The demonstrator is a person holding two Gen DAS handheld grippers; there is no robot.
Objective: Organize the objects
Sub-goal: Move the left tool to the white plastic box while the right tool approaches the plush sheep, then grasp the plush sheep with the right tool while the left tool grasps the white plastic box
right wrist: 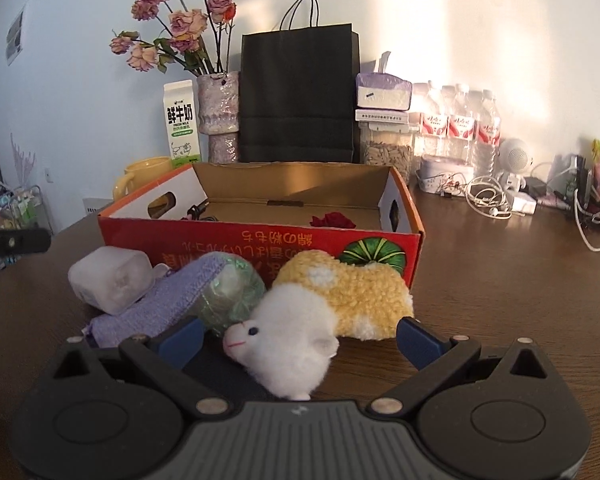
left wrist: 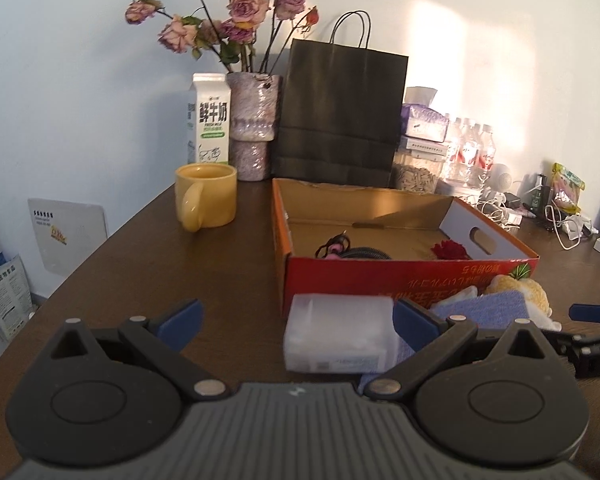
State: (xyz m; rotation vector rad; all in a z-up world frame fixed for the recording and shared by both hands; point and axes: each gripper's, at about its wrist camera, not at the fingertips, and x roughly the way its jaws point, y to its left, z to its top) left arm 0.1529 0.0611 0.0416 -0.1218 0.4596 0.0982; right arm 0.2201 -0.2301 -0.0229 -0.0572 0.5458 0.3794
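The plush sheep point(right wrist: 324, 304) lies on its side on the table point(right wrist: 500, 280), just in front of the red cardboard box point(right wrist: 260, 240), its white head pointing at me and sitting between the spread fingers of my right gripper point(right wrist: 298, 338). That claw is released, holding nothing, with the head inside the gap and the yellow body beyond the fingertips. I judge the step in hand to be picking up the sheep and dropping it into the box. To do it well I want to push forward a little so the pads close on the thick part of the head or the neck, not just on loose fluff that will slip. The toy is soft, so I squeeze firmly and lift straight up before moving over the front wall.

Touching the sheep on its left are a green-wrapped ball point(right wrist: 232, 296) and a purple cloth point(right wrist: 168, 300); I should keep my left finger clear of them so they do not drag along.

My left gripper point(left wrist: 298, 320) is also released, and the clear plastic case point(left wrist: 338, 334) lies within its gap, close against the right finger, beside the box. That looks like its next pick.

Inside the box I see a dark cable point(left wrist: 352, 250) and a red flower point(right wrist: 332, 220), with bare floor between them for the sheep.
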